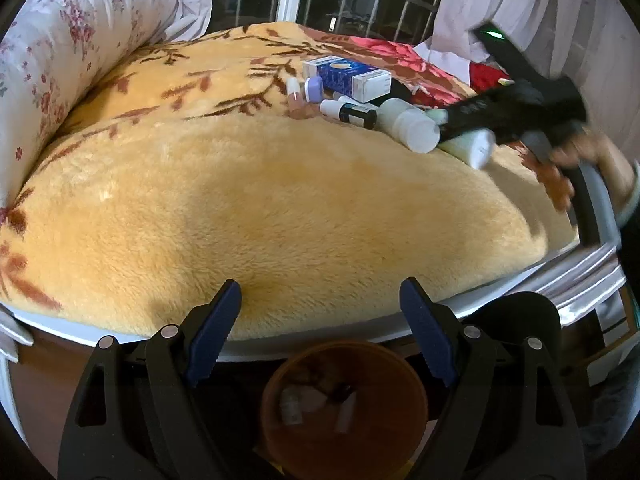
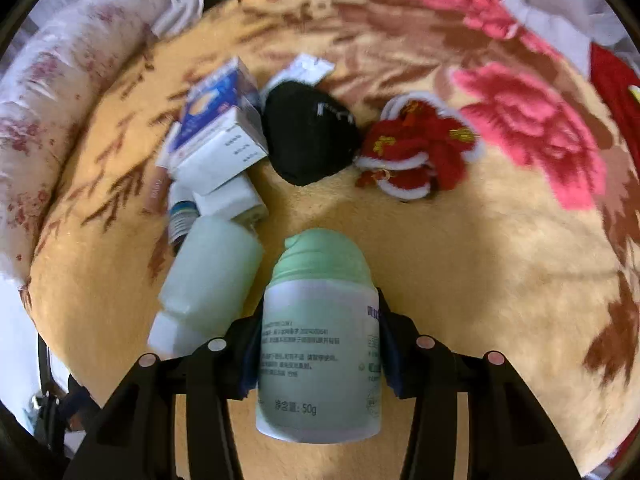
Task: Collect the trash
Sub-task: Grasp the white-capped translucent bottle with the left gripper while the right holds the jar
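"50g" reads on the green-capped bottle (image 2: 320,344) gripped by right gripper (image 2: 318,356).

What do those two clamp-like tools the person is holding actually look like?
Each is a black plastic two-finger gripper. The left gripper has dark blue finger pads with ridged, toothed inner faces, on black linkage arms joined by round silver pins. The right gripper is built the same way, with silver pins and blue pads. Seen from the left camera, its black body shows a small green light.

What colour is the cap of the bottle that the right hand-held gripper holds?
Pale green cap, clearest in the right wrist view.
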